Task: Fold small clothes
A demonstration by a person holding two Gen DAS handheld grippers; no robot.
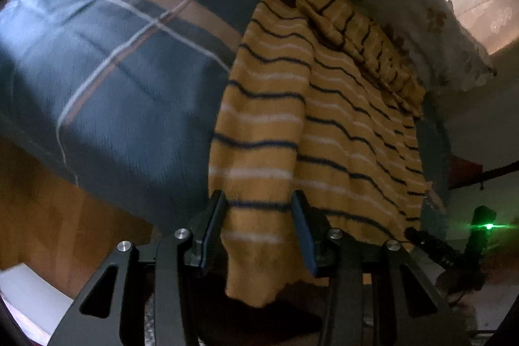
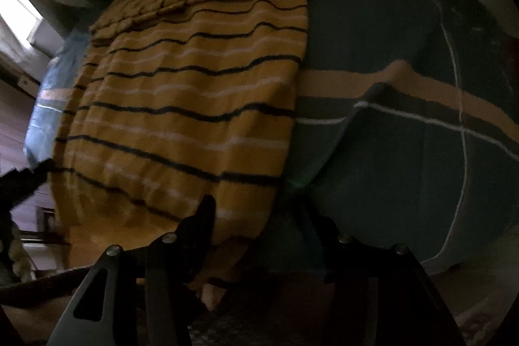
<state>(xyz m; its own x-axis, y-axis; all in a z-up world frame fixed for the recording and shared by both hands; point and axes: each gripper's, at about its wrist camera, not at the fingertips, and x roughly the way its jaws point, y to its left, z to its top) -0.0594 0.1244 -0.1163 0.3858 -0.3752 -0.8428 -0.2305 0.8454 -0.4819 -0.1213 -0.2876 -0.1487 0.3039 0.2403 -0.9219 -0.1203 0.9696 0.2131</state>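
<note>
Garment: yellow striped knit spread on a blue plaid bedspread, top end bunched.
Left gripper: fingers apart, the hem's corner hanging between them.
Right gripper: fingers apart, hem corner between them; grip unclear, too dark.

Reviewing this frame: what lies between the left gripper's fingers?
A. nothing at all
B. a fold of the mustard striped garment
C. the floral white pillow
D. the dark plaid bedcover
B: in the left wrist view, the left gripper straddles the mustard striped garment.
</note>
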